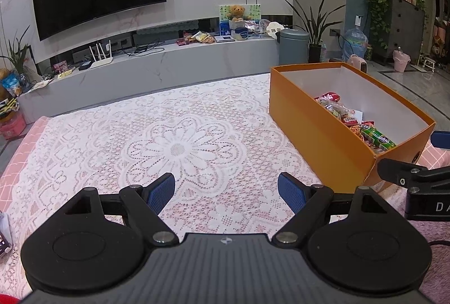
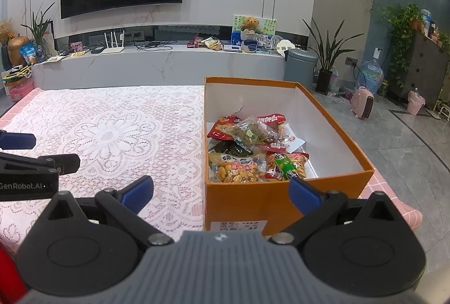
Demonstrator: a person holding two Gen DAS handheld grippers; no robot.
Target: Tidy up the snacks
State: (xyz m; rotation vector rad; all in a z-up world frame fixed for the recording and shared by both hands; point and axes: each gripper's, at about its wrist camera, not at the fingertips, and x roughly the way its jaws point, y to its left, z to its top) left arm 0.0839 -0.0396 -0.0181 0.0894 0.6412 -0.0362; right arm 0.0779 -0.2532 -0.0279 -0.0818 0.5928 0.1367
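Lace tablecloth (image 1: 180, 135) under orange box (image 2: 239, 202), both grippers' fingers (image 1: 163, 191) wide apart, empty.

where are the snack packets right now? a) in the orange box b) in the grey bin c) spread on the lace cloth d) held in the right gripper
a: the snack packets all lie inside the orange box, while the left gripper and right gripper are both open and hold nothing.
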